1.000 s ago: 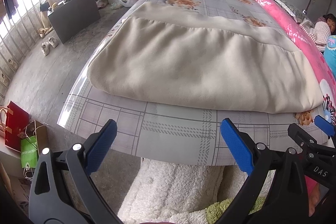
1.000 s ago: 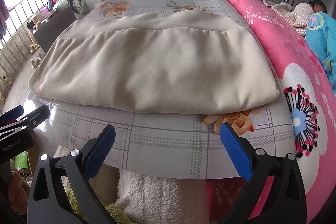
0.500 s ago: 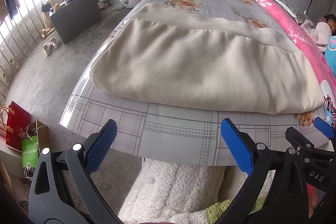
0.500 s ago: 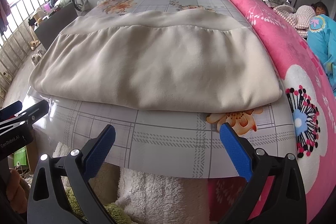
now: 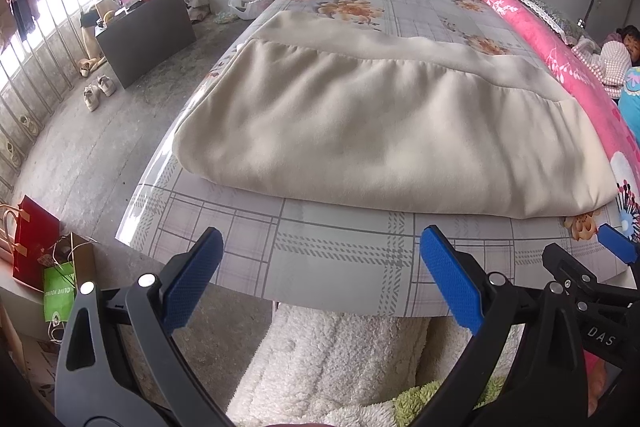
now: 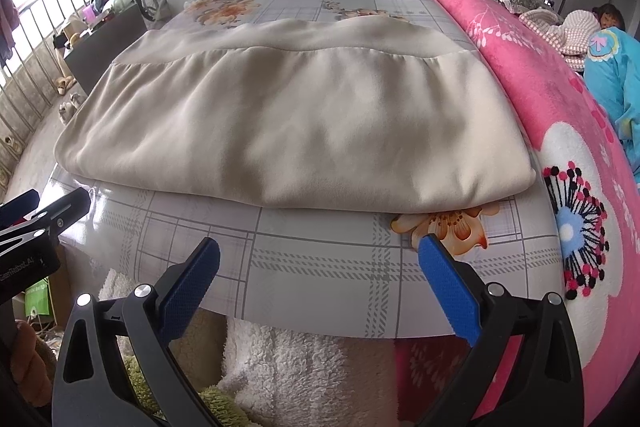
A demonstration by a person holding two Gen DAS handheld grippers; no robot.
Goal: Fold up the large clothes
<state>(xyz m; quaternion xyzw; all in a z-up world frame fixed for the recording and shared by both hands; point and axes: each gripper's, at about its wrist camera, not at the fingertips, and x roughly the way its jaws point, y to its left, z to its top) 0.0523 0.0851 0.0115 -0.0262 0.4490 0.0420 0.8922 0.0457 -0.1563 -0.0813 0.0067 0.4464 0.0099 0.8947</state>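
Observation:
A large beige garment (image 5: pixel 372 123) (image 6: pixel 296 131) lies folded flat on the bed, its folded edge toward me and a wide band along its far side. My left gripper (image 5: pixel 320 271) hangs open just short of the bed's near edge, holding nothing. Open as well, my right gripper (image 6: pixel 320 275) is empty and sits at the same edge, further right. Each gripper shows at the margin of the other's view: the right gripper (image 5: pixel 592 291) and the left gripper (image 6: pixel 36 227).
The bed has a grey plaid sheet with orange flowers (image 5: pixel 344 259) (image 6: pixel 320 267). A rolled pink blanket (image 6: pixel 560 107) runs along its right side, with a person lying beyond it. White fluffy fabric (image 5: pixel 332 355) is below the grippers. Shopping bags (image 5: pixel 40 259) and a dark cabinet (image 5: pixel 148 31) stand on the floor at left.
Both grippers have drifted a little nearer to the bed and garment. They stay open and empty; the garment has not moved.

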